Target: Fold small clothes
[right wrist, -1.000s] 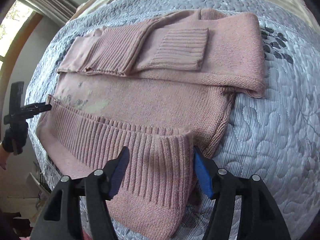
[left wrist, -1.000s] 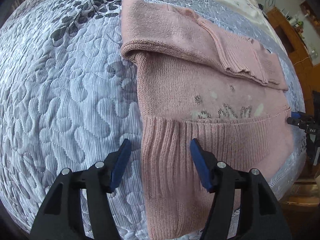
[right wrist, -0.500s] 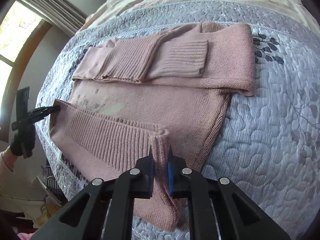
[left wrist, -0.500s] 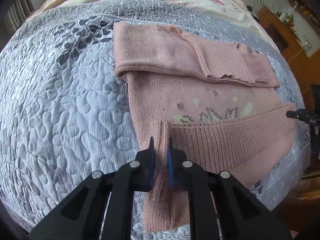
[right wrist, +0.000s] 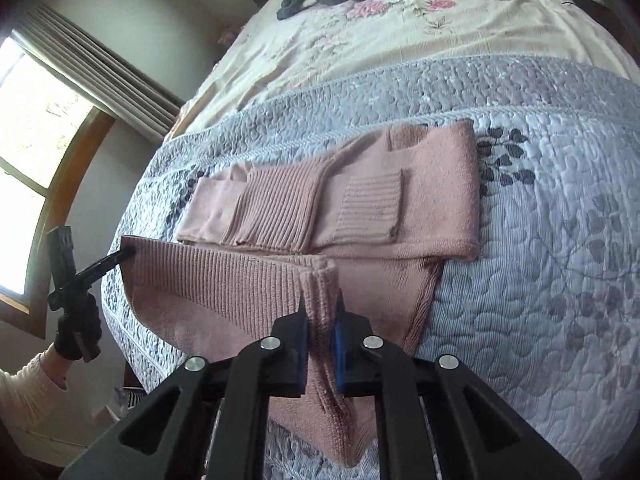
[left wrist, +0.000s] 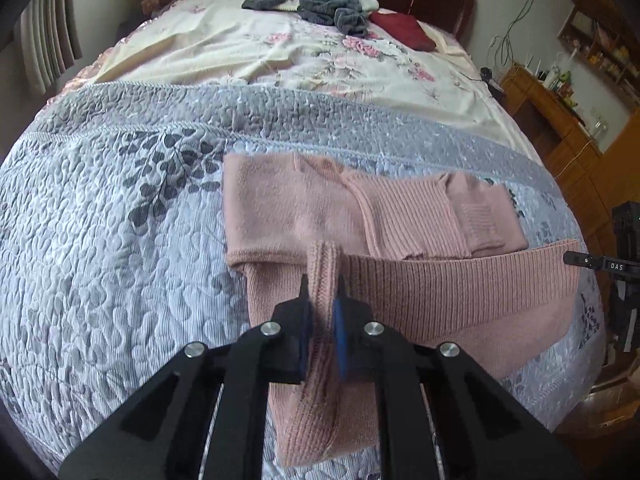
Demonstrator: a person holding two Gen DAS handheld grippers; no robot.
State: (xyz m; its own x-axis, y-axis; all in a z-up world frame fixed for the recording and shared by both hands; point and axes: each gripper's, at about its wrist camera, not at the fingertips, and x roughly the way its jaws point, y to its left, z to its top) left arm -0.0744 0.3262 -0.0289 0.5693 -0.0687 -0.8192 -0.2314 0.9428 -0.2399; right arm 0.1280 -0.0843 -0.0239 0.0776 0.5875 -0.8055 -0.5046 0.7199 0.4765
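Left gripper (left wrist: 322,300) is clamped on a pinch of the sweater's (left wrist: 304,208) ribbed hem (left wrist: 460,276); right gripper (right wrist: 320,308) grips the hem's other corner. The hem stretches between them above the quilt (left wrist: 100,240). Beyond the jaws lie the folded sleeves (right wrist: 320,208).

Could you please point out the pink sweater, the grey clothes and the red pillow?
pink sweater (left wrist: 288,204): left wrist view, folded upper body.
grey clothes (left wrist: 316,2): left wrist view, middle of the heap.
red pillow (left wrist: 404,28): left wrist view, its top face.
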